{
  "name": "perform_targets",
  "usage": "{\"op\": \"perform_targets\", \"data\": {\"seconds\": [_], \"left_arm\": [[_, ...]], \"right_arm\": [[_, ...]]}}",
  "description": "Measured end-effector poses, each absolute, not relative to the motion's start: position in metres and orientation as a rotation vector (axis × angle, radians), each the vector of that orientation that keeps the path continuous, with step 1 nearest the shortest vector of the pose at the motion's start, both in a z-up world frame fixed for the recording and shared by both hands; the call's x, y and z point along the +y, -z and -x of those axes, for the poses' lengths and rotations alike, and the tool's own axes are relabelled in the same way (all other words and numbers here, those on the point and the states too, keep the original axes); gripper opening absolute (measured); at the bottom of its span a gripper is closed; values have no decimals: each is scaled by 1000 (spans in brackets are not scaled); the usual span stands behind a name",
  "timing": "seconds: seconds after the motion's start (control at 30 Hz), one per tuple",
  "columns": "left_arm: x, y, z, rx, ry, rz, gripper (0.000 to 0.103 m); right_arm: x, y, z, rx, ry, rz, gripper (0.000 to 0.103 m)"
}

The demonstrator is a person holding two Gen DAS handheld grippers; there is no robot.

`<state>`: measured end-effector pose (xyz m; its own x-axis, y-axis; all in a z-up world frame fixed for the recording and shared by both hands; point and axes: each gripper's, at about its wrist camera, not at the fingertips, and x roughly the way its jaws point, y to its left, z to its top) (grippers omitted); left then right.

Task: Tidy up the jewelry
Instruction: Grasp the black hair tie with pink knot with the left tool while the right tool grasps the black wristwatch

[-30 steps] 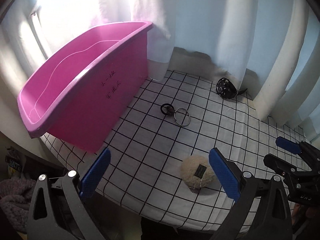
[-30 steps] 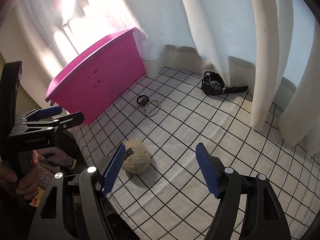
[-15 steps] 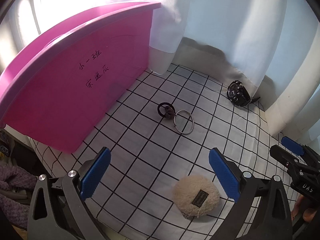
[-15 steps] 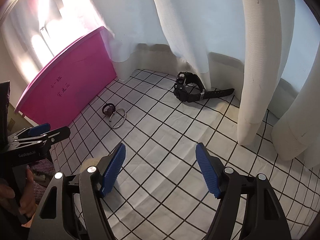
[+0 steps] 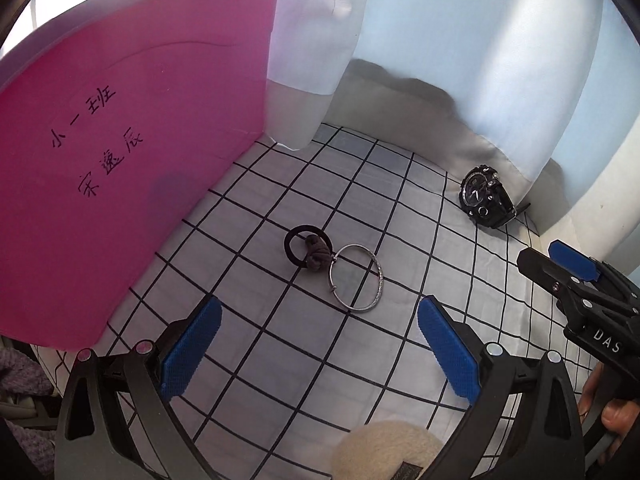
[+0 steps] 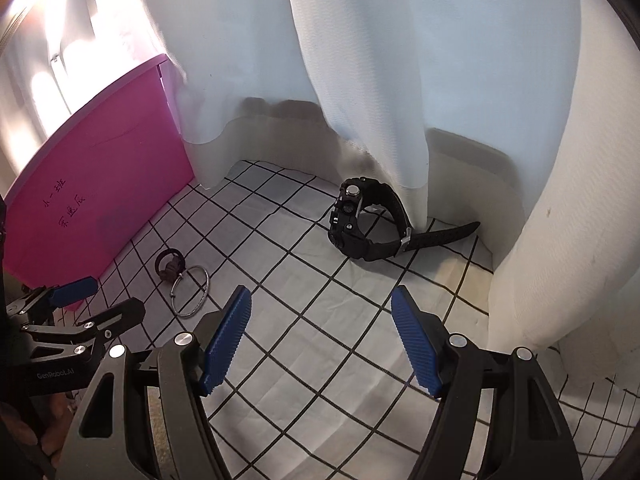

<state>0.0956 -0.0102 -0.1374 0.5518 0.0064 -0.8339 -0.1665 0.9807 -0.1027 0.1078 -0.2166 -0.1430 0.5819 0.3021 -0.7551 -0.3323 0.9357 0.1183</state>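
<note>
1. Currently, both claws are held wide open and empty above a table covered with a checked cloth.
2. A silver bangle is seen lying flat straight ahead of the left claw, touching a dark hair tie on its far side; both lie near the pink tub at the left edge of the table.
3. A black watch is seen ahead of the right claw, resting on its side at the back edge of the table against the white curtain, its strap running off to the right.
4. A fluffy cream pouch is partly visible at the near edge, below the left claw.
5. The bangle is judged nearer to the left claw, the watch to the right claw; nothing is yet seen to have been placed in the tub.
</note>
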Motion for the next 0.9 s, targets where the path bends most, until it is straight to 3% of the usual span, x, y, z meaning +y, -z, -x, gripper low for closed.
{"op": "perform_targets", "data": {"seconds": [0.9], "left_arm": [[2, 177, -144, 1041, -241, 322, 97]], "right_arm": [[-194, 190, -181, 917, -579, 167, 69]]}}
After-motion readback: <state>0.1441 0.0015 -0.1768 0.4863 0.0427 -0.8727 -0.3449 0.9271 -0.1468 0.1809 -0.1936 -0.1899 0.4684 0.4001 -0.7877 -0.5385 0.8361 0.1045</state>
